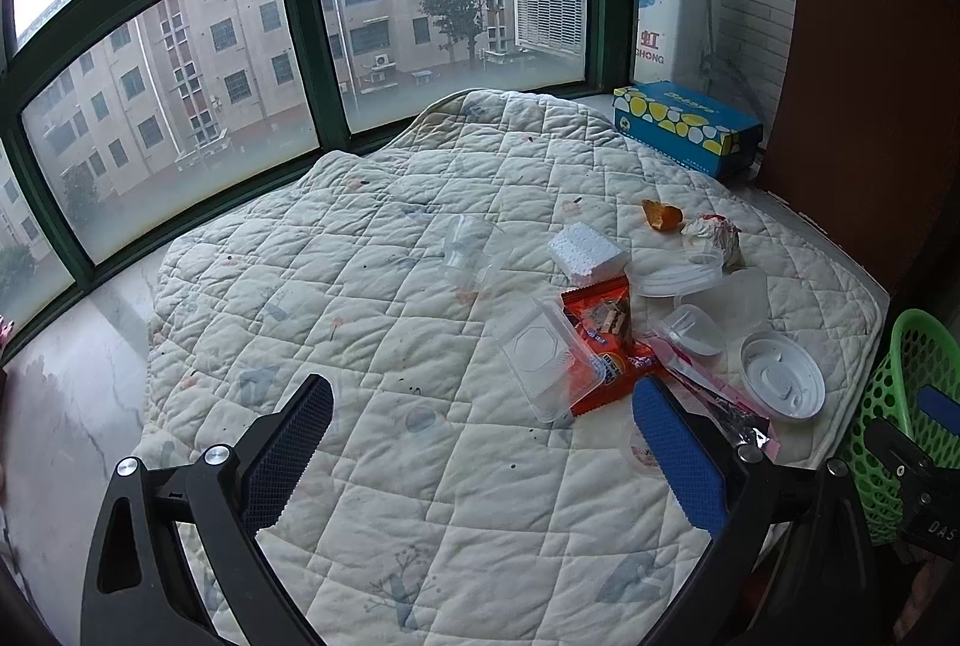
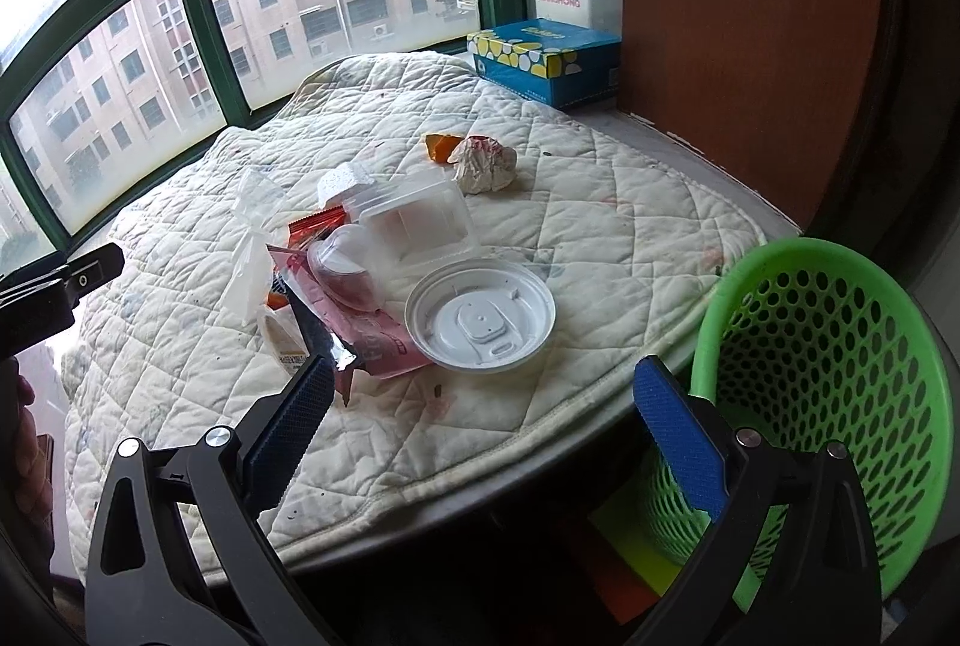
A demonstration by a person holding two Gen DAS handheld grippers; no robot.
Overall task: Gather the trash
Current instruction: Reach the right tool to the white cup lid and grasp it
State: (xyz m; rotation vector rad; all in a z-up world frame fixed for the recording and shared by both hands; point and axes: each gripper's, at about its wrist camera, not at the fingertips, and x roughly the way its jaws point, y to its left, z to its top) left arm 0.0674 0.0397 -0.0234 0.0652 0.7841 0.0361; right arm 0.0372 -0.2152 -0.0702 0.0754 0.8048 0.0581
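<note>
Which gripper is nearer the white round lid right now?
Right. The right gripper hangs open just in front of the white round lid; the left gripper, also open, sits farther off, the lid to its right.

Quilted matt cloth pad (image 1: pixel 372 286), glossy white plastic lid (image 2: pixel 480 316), perforated green plastic basket (image 2: pixel 840 322), perhaps foam block (image 1: pixel 585 253).

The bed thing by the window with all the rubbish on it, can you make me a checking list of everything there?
Surface: white quilted pad on a window ledge, stained.
Job's things: round white lid, clear clamshell box, orange snack wrapper, pink wrapper, foam block, crumpled paper, clear cup; green basket beside the ledge.
Clutter: blue tissue box.
Grippers: left gripper and right gripper open, holding nothing.
Cables: nothing seen.
Surroundings: green-framed windows, brown panel.
</note>
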